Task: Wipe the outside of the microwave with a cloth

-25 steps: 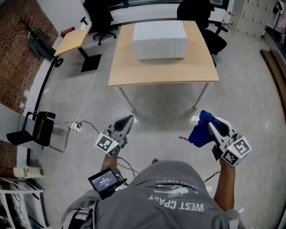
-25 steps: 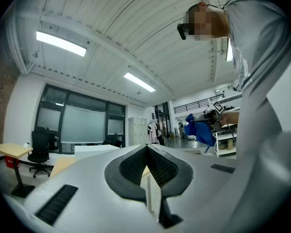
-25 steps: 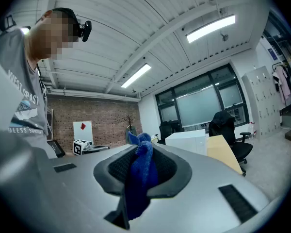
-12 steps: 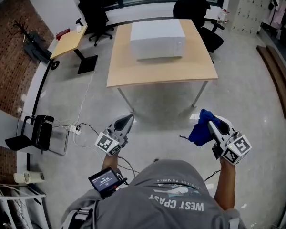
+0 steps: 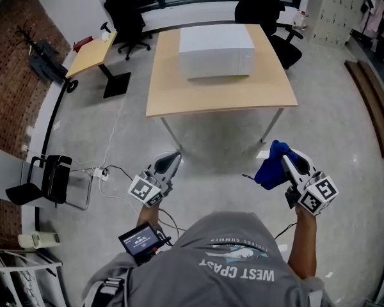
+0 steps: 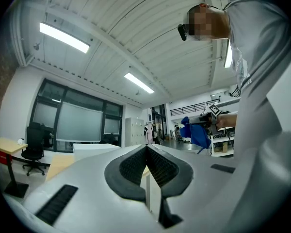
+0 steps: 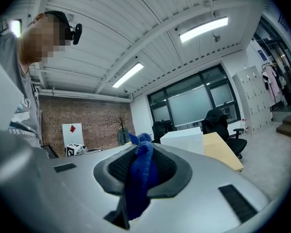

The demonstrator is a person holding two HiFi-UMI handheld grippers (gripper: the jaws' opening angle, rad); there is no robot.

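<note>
Blue cloth (image 5: pixel 269 171), clamped in right gripper (image 5: pixel 285 160), partly covers its pads; left gripper (image 5: pixel 172 158) closed.

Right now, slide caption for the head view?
Person faces a table bearing a white microwave, right gripper shut on a blue cloth, left gripper shut and empty.

Your head camera looks steeply down from above you, with the left gripper (image 5: pixel 171 158) and right gripper (image 5: pixel 287 160) near and the surface (image 5: pixel 224 96) far ahead of them. Each gripper camera looks level along its own jaws; all three views share the microwave (image 5: pixel 216 50) well beyond the tips.
</note>
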